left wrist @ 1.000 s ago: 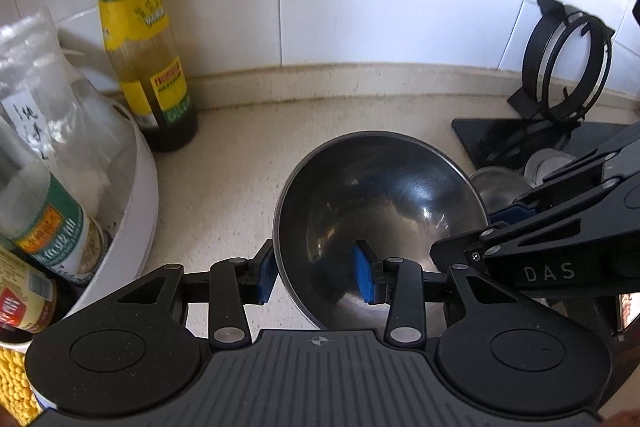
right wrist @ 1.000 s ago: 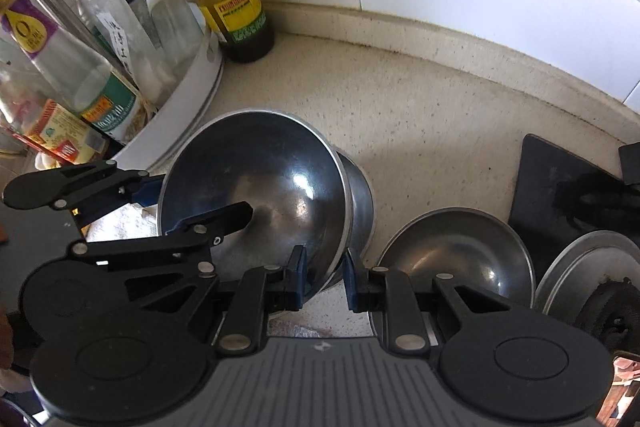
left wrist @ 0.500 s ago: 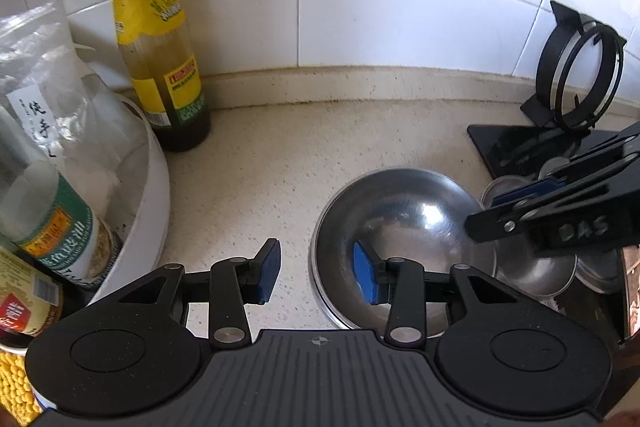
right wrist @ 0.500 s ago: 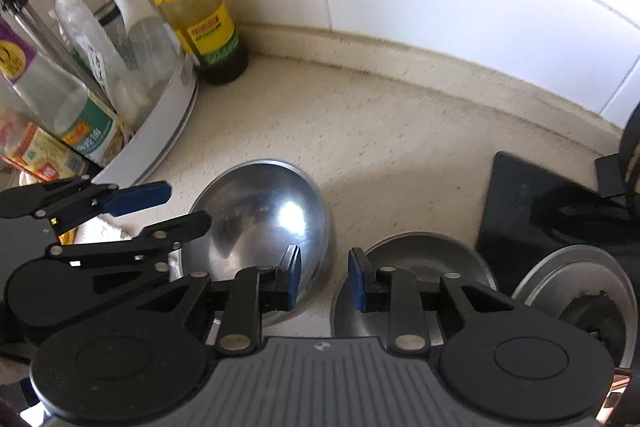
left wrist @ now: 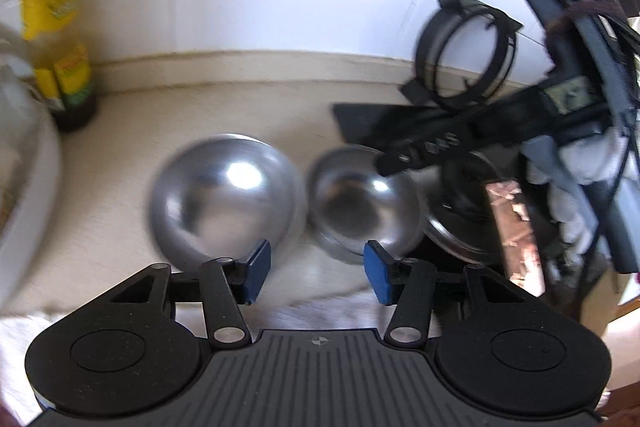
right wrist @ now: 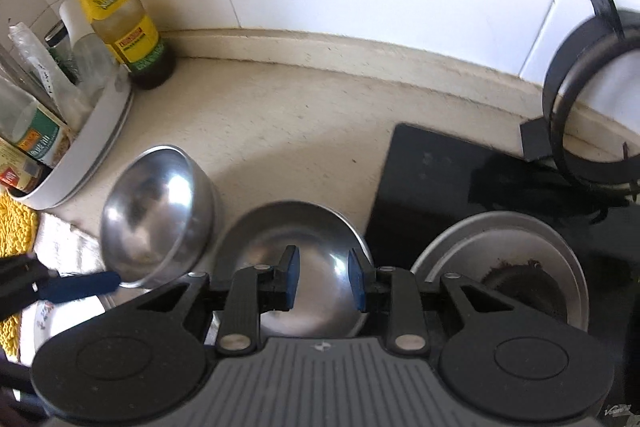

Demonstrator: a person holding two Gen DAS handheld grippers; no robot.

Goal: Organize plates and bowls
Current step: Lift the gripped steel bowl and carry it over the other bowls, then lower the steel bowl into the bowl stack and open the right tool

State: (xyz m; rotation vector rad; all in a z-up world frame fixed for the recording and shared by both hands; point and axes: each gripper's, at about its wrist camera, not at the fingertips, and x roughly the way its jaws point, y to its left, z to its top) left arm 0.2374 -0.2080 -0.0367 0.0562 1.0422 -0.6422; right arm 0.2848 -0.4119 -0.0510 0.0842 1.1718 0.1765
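Observation:
A deep steel bowl (left wrist: pixel 224 195) sits on the counter, also in the right wrist view (right wrist: pixel 156 219). Right of it is a shallower steel bowl (left wrist: pixel 360 203), seen in the right wrist view (right wrist: pixel 296 247) too. A steel plate (right wrist: pixel 508 263) lies on the black hob at the right. My left gripper (left wrist: pixel 316 275) is open and empty, pulled back in front of the gap between the two bowls. My right gripper (right wrist: pixel 322 283) is open and empty, over the near rim of the shallower bowl.
A sauce bottle (right wrist: pixel 120 23) stands at the back left by the tiled wall. A white tray (right wrist: pixel 88 147) of bottles is at the left. A black ring stand (right wrist: pixel 584 107) is at the back right. A white cloth (left wrist: pixel 320 303) and a yellow mat (right wrist: pixel 16 227) lie at the counter front.
The left gripper has let go of the deep bowl, which now rests on the counter. Both grippers have opened wider and drawn back toward the right.

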